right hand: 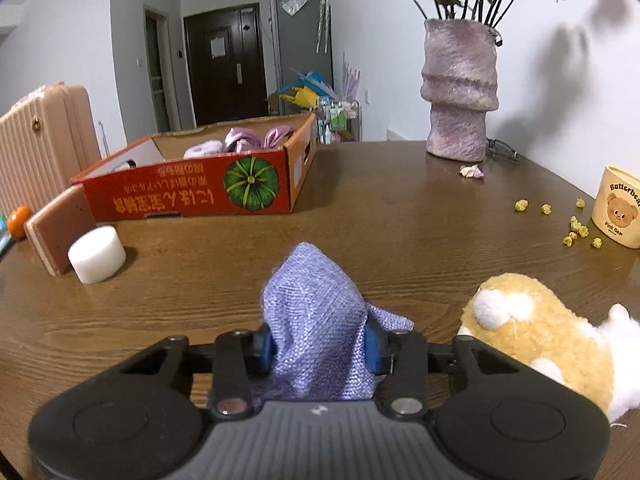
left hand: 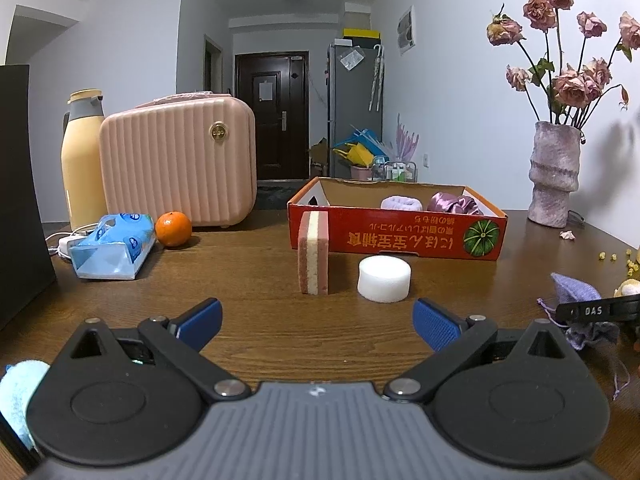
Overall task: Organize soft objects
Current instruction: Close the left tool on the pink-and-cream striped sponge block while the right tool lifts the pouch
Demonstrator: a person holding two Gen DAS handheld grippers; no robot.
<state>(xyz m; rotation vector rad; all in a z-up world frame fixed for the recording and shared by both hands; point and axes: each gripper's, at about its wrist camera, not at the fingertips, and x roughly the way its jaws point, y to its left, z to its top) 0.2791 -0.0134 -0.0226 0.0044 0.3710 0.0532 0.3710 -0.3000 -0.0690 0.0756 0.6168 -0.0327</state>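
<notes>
At the near edge of the desk (right hand: 400,208), my right gripper (right hand: 320,344) has its blue fingers (right hand: 264,344) pressed tight on a lavender woven pouch (right hand: 316,320), whose bunched cloth stands up between them; just beside it, toward the right edge, lies a tan and white plush toy (right hand: 540,332). My left gripper (left hand: 316,320) hangs over the bare wood with its fingers (left hand: 200,320) spread wide and nothing between them. Farther in, near the middle of the desk, a white foam cylinder (left hand: 384,279) sits just beside an upright pink and cream sponge (left hand: 314,252), and both stand right in front of the red cardboard box (left hand: 400,236). Inside that box rest a pale lilac fluffy scrunchie (left hand: 401,203) and a shiny purple satin scrunchie (left hand: 454,203). A vase of dried roses (right hand: 460,92) stands near the far right edge.
</notes>
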